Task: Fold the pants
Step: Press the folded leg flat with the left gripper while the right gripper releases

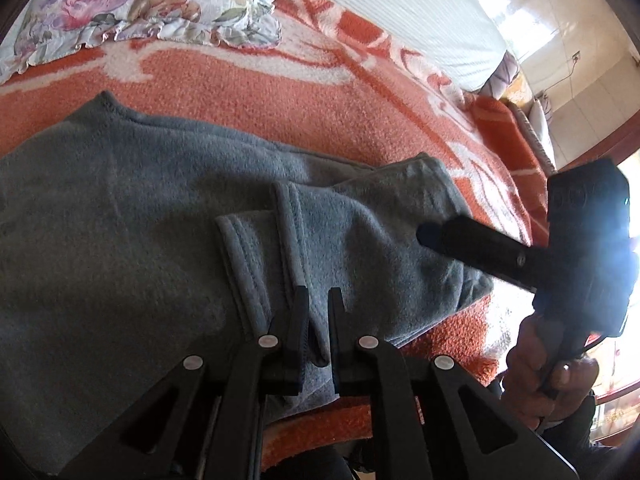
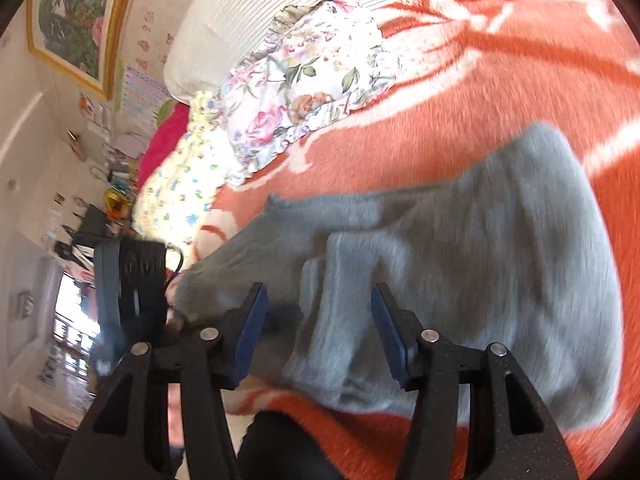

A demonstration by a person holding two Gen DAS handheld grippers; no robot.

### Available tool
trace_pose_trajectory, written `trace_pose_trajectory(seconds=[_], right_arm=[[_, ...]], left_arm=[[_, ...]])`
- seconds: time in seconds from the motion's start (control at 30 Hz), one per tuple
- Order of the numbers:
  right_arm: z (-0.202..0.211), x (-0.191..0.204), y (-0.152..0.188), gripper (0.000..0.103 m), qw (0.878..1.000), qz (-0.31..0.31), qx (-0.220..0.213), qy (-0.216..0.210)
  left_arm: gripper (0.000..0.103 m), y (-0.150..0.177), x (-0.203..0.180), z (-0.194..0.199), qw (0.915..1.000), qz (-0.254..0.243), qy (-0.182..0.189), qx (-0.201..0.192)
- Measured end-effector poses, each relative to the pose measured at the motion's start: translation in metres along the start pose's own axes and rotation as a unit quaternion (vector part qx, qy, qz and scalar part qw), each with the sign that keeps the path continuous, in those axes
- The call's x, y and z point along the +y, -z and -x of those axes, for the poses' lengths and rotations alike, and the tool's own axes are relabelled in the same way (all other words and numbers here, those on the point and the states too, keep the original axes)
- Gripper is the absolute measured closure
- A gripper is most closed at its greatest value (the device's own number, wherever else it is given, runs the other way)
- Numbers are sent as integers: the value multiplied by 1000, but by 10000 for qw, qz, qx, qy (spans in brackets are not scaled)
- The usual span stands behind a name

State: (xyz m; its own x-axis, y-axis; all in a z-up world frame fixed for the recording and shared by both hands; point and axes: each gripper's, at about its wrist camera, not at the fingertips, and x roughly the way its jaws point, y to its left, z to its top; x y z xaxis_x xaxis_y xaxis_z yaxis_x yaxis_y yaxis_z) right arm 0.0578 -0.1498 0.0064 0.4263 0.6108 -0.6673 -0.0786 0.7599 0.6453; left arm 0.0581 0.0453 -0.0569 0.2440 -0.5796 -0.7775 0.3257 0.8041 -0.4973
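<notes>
Between the nearly closed fingers of the left gripper (image 1: 319, 300) a hemmed fold of the grey pants (image 1: 120, 208) is pinched. Beside it, the right gripper (image 2: 319, 300) stands spread above the cloth (touching nothing), the pants lying folded on an orange-and-white blanket (image 1: 280, 88) near a floral pillow (image 1: 132, 8).

My two black hand-held grippers, one in each of the person's hands

My left hand-held gripper (image 1: 318, 300) has matte black fingers on linkage arms with round silver rivets. My right hand-held gripper (image 2: 318, 320) matches it, with blue pads (image 2: 252, 324) on its fingers. At three o'clock in the left view, its boxy black body shows, a dark cable below.
</notes>
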Motion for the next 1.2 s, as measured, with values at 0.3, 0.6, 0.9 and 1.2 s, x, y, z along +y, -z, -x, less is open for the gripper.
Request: trace_pose_trajectory(seconds=[0.3, 0.6, 0.9, 1.2], right_arm=[[-62, 22, -29, 47, 9879, 947, 701, 1008], [-100, 24, -20, 49, 9640, 1743, 1148, 1646], [-83, 27, -21, 92, 9723, 1643, 880, 1409], [-54, 54, -17, 92, 9785, 1661, 671, 1024]], left_arm=[[90, 15, 5, -14, 9982, 538, -252, 36], [74, 22, 12, -12, 9940, 1047, 306, 31], [76, 40, 8, -7, 9935, 1097, -263, -128], [97, 47, 0, 11, 9951, 873, -290, -356]])
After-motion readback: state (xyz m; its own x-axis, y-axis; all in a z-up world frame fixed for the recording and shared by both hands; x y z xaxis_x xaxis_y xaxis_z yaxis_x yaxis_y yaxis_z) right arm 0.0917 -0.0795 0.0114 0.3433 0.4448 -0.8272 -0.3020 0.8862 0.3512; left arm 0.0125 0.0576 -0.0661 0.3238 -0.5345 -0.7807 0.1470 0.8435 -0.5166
